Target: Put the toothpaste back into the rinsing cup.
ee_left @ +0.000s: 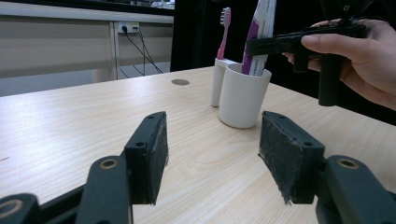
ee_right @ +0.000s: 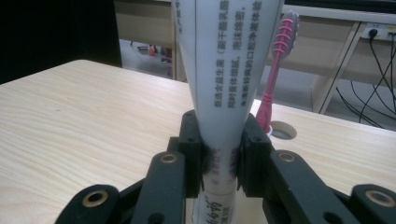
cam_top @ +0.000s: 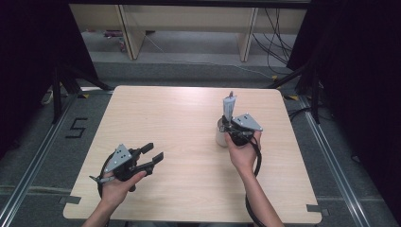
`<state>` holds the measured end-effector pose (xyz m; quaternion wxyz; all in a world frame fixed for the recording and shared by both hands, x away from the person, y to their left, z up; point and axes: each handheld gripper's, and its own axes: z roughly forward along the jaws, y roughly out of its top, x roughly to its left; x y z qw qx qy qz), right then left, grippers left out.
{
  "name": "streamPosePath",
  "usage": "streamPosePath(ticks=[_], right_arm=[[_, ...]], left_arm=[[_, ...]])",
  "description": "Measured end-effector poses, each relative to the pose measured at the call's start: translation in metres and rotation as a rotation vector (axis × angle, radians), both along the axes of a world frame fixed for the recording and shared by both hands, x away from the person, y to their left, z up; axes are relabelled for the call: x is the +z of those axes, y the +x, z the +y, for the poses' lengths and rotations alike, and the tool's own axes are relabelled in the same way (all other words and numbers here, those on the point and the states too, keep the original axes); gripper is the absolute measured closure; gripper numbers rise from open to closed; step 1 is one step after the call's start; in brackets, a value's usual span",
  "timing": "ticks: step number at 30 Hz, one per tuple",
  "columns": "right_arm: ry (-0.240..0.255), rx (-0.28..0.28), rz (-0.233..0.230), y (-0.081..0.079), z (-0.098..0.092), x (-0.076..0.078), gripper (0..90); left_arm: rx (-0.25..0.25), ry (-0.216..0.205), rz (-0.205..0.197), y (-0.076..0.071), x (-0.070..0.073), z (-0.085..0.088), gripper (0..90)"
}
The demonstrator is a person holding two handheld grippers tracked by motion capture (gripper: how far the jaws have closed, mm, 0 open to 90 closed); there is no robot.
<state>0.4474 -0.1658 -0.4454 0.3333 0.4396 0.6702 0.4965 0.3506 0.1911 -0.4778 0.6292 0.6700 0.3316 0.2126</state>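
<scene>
Left gripper point(cam_top: 150, 156), lower left of the high view, hovers with jaws wide and empty. Right of centre, right gripper point(cam_top: 230, 124) pinches the toothpaste tube point(ee_right: 227, 70) standing in the white cup point(ee_left: 243, 95). Light, soft-walled and slick, it's probably best gripped low.

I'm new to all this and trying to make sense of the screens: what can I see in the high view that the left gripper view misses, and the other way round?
High view alone: the whole table, both of the person's hands, and the left tongs hanging open with nothing between them.

Left gripper view alone: the pink toothbrush standing in the slot beside the cup, and a round hole in the tabletop.

Both: the white cup, with the right tongs shut on the toothpaste tube standing in it.
</scene>
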Motion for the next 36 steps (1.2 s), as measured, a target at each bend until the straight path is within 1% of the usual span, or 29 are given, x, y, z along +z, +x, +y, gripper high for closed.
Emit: streamPosePath(ticks=[1, 2, 3, 4, 5, 9, 10, 12, 13, 14, 15, 16, 17, 18, 20, 21, 22, 23, 24, 25, 26, 27, 28, 29, 30, 31, 32, 34, 36], right_arm=[[-0.022, 0.005, -0.001, 0.0002, -0.0013, 0.0004, 75.3], [-0.031, 0.004, -0.012, 0.0007, -0.0021, -0.0001, 75.3], [-0.018, 0.003, -0.002, 0.0007, -0.0014, -0.0009, 75.3], [-0.020, -0.003, -0.007, 0.0006, -0.0014, -0.0012, 75.3], [-0.008, 0.001, 0.001, 0.0008, -0.0009, -0.0020, 75.3], [-0.008, -0.009, 0.008, 0.0003, -0.0014, -0.0029, 75.2], [-0.016, -0.005, 0.002, 0.0009, -0.0021, -0.0031, 75.2], [-0.007, -0.001, 0.010, 0.0011, -0.0018, -0.0038, 75.2], [-0.017, 0.004, 0.016, 0.0011, -0.0025, -0.0037, 75.2], [-0.004, -0.013, 0.022, -0.0001, -0.0016, -0.0042, 75.3], [-0.023, 0.000, 0.007, 0.0012, -0.0027, -0.0046, 75.3], [-0.028, -0.007, 0.010, 0.0006, -0.0031, -0.0046, 75.2], [-0.016, 0.001, 0.020, 0.0008, -0.0026, -0.0049, 75.2], [-0.017, -0.008, 0.018, 0.0008, -0.0030, -0.0052, 75.2], [-0.014, -0.004, 0.020, 0.0007, -0.0023, -0.0058, 75.2], [-0.002, -0.001, 0.020, 0.0012, -0.0018, -0.0067, 75.3], [-0.025, 0.002, 0.014, 0.0018, -0.0031, -0.0065, 75.2], [-0.018, -0.005, 0.024, 0.0012, -0.0026, -0.0067, 75.2], [-0.017, -0.007, 0.017, 0.0015, -0.0024, -0.0073, 75.2], [-0.034, -0.004, 0.002, 0.0022, -0.0036, -0.0073, 75.2], [-0.017, -0.004, 0.017, 0.0019, -0.0026, -0.0078, 75.2], [-0.035, -0.004, 0.001, 0.0023, -0.0038, -0.0077, 75.2], [-0.029, -0.005, 0.007, 0.0020, -0.0033, -0.0079, 75.2], [-0.036, -0.005, 0.002, 0.0021, -0.0037, -0.0079, 75.2], [-0.002, -0.021, 0.036, -0.0004, -0.0010, -0.0080, 75.2], [-0.004, -0.014, 0.036, -0.0001, -0.0012, -0.0079, 75.2], [-0.027, -0.012, 0.014, 0.0013, -0.0027, -0.0078, 75.2], [-0.032, -0.002, 0.010, 0.0022, -0.0033, -0.0078, 75.2], [0.000, -0.021, 0.042, -0.0005, -0.0007, -0.0083, 75.2]], left_arm=[[0.006, 0.013, 0.008, -0.0010, 0.0005, 0.0005, 41.9], [0.007, 0.013, 0.007, -0.0009, 0.0001, 0.0004, 41.9], [0.007, 0.015, 0.007, -0.0009, 0.0000, 0.0004, 41.9], [0.006, 0.016, 0.007, -0.0008, -0.0003, 0.0005, 41.9], [0.007, 0.018, 0.007, -0.0008, -0.0003, 0.0007, 41.8], [0.009, 0.015, 0.010, -0.0008, -0.0003, 0.0014, 41.8], [0.009, 0.015, 0.010, -0.0008, -0.0003, 0.0017, 41.8], [0.011, 0.014, 0.011, -0.0009, -0.0004, 0.0019, 41.9], [0.011, 0.015, 0.011, -0.0008, -0.0005, 0.0019, 41.8], [0.010, 0.015, 0.011, -0.0007, -0.0007, 0.0019, 41.8], [0.010, 0.015, 0.011, -0.0007, -0.0008, 0.0019, 41.9], [0.010, 0.015, 0.012, -0.0007, -0.0009, 0.0019, 41.8], [0.010, 0.016, 0.011, -0.0007, -0.0010, 0.0019, 41.8], [0.010, 0.016, 0.011, -0.0006, -0.0011, 0.0020, 41.8], [0.011, 0.016, 0.012, -0.0007, -0.0013, 0.0020, 41.8], [0.011, 0.017, 0.012, -0.0007, -0.0015, 0.0020, 41.8], [0.011, 0.016, 0.012, -0.0007, -0.0016, 0.0021, 41.8], [0.011, 0.016, 0.012, -0.0007, -0.0016, 0.0021, 41.8], [0.011, 0.016, 0.012, -0.0007, -0.0016, 0.0021, 41.8], [0.011, 0.016, 0.012, -0.0008, -0.0016, 0.0021, 41.8], [0.011, 0.016, 0.012, -0.0008, -0.0015, 0.0022, 41.8], [0.011, 0.016, 0.012, -0.0009, -0.0015, 0.0022, 41.8], [0.011, 0.016, 0.012, -0.0010, -0.0014, 0.0022, 41.8], [0.011, 0.015, 0.012, -0.0011, -0.0012, 0.0022, 41.8], [0.010, 0.016, 0.011, -0.0011, -0.0011, 0.0022, 41.8], [0.010, 0.016, 0.011, -0.0011, -0.0011, 0.0021, 41.8], [0.010, 0.016, 0.011, -0.0011, -0.0011, 0.0020, 41.8], [0.010, 0.017, 0.011, -0.0011, -0.0012, 0.0020, 41.8], [0.010, 0.017, 0.011, -0.0011, -0.0015, 0.0020, 41.7]])
